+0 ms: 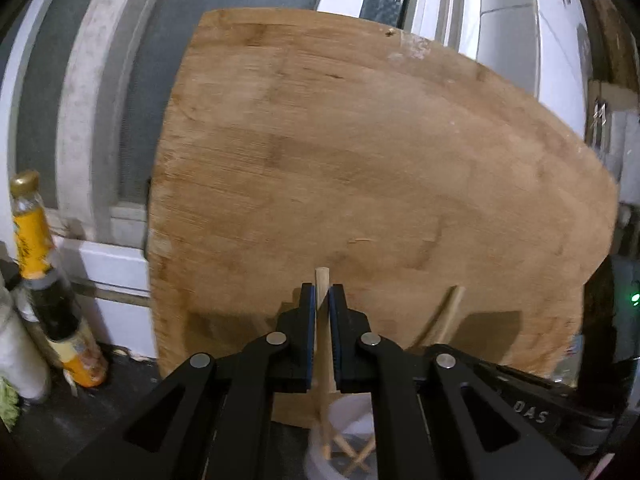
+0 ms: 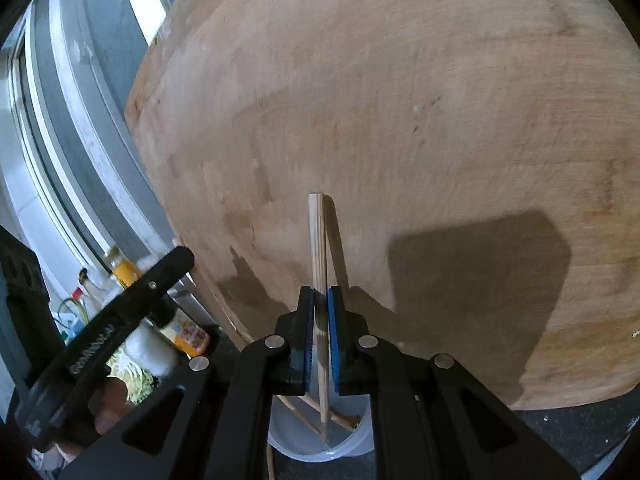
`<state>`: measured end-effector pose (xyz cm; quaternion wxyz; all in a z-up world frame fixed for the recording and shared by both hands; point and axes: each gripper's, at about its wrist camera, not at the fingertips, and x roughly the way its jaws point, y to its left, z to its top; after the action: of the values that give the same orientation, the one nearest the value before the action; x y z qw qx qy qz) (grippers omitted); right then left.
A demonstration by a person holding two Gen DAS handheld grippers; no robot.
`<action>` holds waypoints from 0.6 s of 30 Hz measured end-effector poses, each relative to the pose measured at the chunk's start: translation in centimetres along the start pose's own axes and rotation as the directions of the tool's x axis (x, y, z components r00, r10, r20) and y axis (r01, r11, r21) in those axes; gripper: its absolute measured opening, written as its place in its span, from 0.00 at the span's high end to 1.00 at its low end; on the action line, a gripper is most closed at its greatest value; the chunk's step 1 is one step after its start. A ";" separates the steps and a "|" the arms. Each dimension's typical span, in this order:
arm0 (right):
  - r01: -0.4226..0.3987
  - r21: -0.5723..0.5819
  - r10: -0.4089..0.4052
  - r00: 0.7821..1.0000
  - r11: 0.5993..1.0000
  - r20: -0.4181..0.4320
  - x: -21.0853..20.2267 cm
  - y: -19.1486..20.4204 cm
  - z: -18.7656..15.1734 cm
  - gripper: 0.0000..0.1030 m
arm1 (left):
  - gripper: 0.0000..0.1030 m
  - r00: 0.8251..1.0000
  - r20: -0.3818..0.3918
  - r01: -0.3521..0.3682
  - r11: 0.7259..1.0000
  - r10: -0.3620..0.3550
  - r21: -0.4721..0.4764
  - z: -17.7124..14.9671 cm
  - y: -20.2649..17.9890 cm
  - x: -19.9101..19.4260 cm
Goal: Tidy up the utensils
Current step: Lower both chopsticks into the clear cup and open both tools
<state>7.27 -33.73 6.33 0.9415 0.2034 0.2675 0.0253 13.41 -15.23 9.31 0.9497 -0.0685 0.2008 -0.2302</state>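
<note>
Leaning against the window, a wooden cutting board [image 1: 360, 184] is filling the background. At far left, a yellow-labelled bottle [image 1: 44, 280] is standing on the dark bench [image 1: 120, 400]. I am watching my left tool [image 1: 322, 294] pinching one chopstick [image 1: 322, 320] upright over a translucent cup [image 1: 348, 440]. My right tool [image 2: 320, 300] is gripping another chopstick [image 2: 318, 248], its lower end inside the cup [image 2: 320, 446].

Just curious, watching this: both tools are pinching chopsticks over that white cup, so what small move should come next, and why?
Probably open the right gripper: its chopstick stands upright with its tip already down in the cup, where other sticks lie.
</note>
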 end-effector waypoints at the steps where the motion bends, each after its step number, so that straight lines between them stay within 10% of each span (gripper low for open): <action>1: 0.011 0.002 -0.011 1.000 1.000 -0.004 0.2 0.0 0.0 0.92 | 0.94 1.000 0.005 0.001 1.000 -0.001 0.009 -0.2 0.1 0.1; 18: 0.062 -0.074 -0.068 0.995 0.995 -0.075 0.1 1.4 -0.6 0.75 | 0.81 0.997 0.051 0.051 0.998 -0.053 0.031 -0.2 1.7 -3.3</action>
<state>7.18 -32.26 6.39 0.9375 0.1595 0.3091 0.0122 11.32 -12.18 9.88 0.9493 -0.0658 0.1706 -0.2558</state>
